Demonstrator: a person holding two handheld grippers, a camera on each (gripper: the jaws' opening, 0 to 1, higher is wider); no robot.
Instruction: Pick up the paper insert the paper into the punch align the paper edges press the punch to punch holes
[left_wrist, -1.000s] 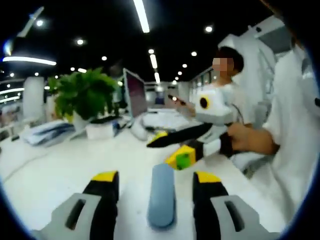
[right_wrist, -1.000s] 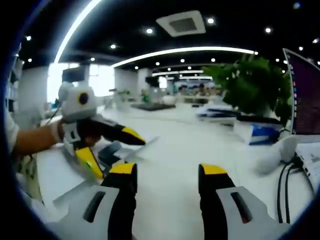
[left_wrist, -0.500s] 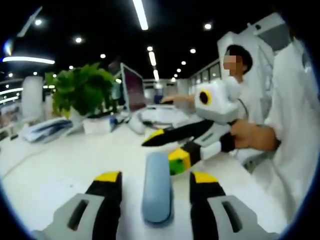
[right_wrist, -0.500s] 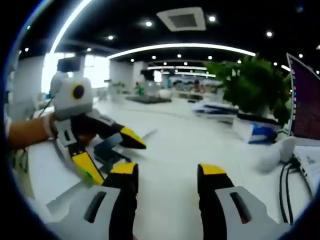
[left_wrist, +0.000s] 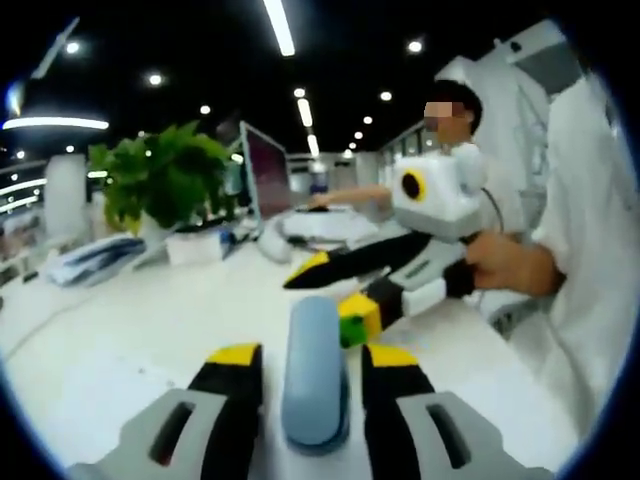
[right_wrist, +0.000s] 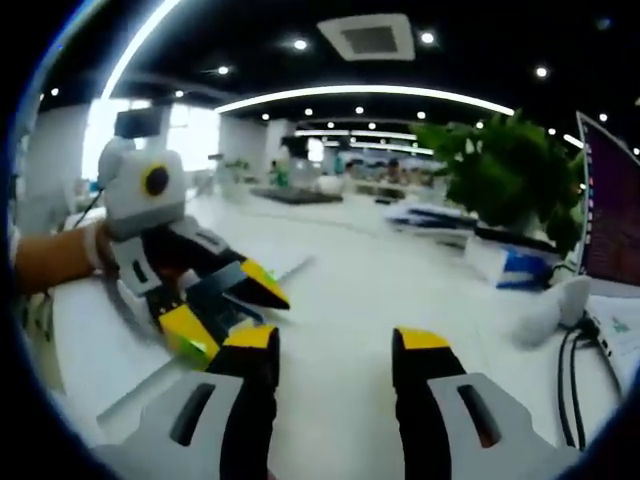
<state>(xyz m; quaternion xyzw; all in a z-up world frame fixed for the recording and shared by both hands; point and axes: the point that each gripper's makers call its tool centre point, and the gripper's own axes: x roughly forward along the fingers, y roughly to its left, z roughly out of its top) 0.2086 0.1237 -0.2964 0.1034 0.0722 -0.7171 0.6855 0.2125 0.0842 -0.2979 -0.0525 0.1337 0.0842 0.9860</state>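
A blue-grey hole punch (left_wrist: 314, 375) lies on the white table, lengthwise between my left gripper's (left_wrist: 312, 356) yellow-tipped jaws. The jaws stand close on either side of it, open, with a thin gap on each side. In the right gripper view the left gripper (right_wrist: 230, 312) straddles the punch (right_wrist: 215, 292), and a pale sheet of paper (right_wrist: 140, 390) lies flat beneath it, hard to tell from the table. My right gripper (right_wrist: 335, 340) is open and empty over bare table. In the left gripper view the right gripper (left_wrist: 330, 293) hovers just beyond the punch, jaws spread.
A potted plant (left_wrist: 160, 185) and a monitor (left_wrist: 268, 185) stand at the back of the table. A seated person (left_wrist: 455, 130) works behind. A white box (right_wrist: 520, 265), a white mouse (right_wrist: 545, 310) and cables (right_wrist: 590, 350) lie to the right.
My left gripper's jaws have narrowed steadily around the punch. The right gripper has stayed open and drifted slightly closer to the punch.
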